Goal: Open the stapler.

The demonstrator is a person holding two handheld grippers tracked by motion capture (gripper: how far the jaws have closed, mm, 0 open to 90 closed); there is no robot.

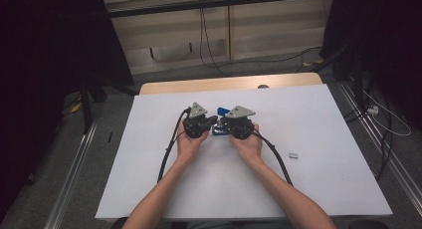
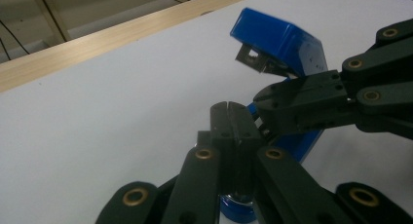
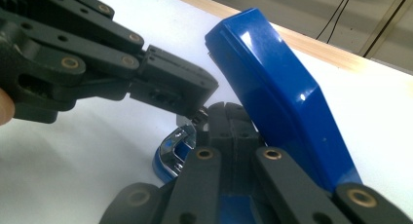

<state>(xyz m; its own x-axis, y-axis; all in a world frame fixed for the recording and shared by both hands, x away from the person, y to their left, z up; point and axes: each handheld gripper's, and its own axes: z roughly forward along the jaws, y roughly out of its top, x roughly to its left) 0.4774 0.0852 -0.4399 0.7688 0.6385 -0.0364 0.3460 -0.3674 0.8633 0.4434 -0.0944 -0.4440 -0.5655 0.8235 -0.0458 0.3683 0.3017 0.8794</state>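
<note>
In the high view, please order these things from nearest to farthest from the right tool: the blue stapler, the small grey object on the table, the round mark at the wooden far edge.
1. Blue stapler: right beside the right tool, between both tools.
2. Small grey object: on the white table, right of the hand.
3. Round mark: at the wooden far edge.
</note>
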